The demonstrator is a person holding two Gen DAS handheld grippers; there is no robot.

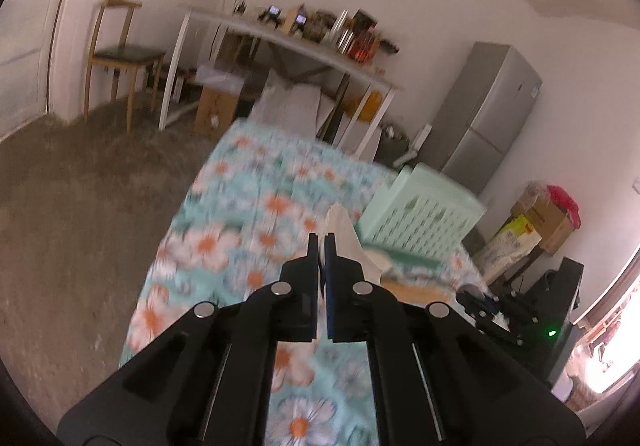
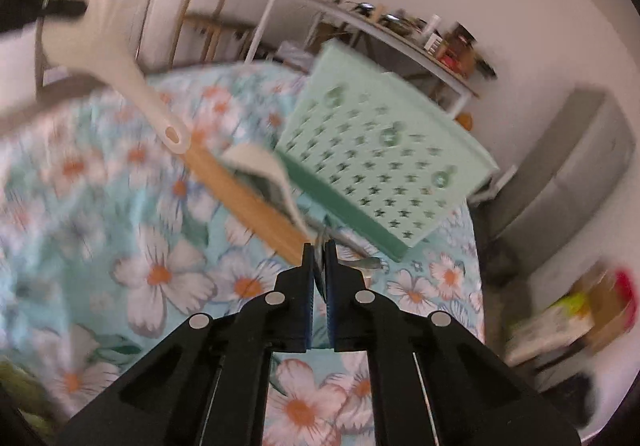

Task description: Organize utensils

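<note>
Holding a white spoon (image 1: pixel 347 242) in my left tongs (image 1: pixel 319 240), I have it pinched tight between the two black fingers. In the right wrist view the same white spoon (image 2: pixel 132 74) hangs up in the air over the far left part of the table, with its handle end pointing down and a small hole in the tip. My left tongs show there only as a dark bit at the left edge of that view.

My right tongs (image 2: pixel 319 246) are squeezed shut too. They grip the thin end of a metal utensil (image 2: pixel 362 264) that sticks out to the right of the fingers. It is blurry, so I cannot tell if it is a fork or a spoon.

A table (image 1: pixel 240 206) with a blue cloth full of white and orange flowers is under both tongs. A mint green basket (image 2: pixel 384 150) with little cut-out holes sits near the far right corner of the table. In the left wrist view the green basket (image 1: pixel 424 218) is just past the spoon, to the right. A wooden board (image 2: pixel 244 198) lies on the cloth just beside the basket, toward the middle of the table. Something pale and curved (image 2: pixel 272 174) rests on the board, but it is too blurry to name.
</note>
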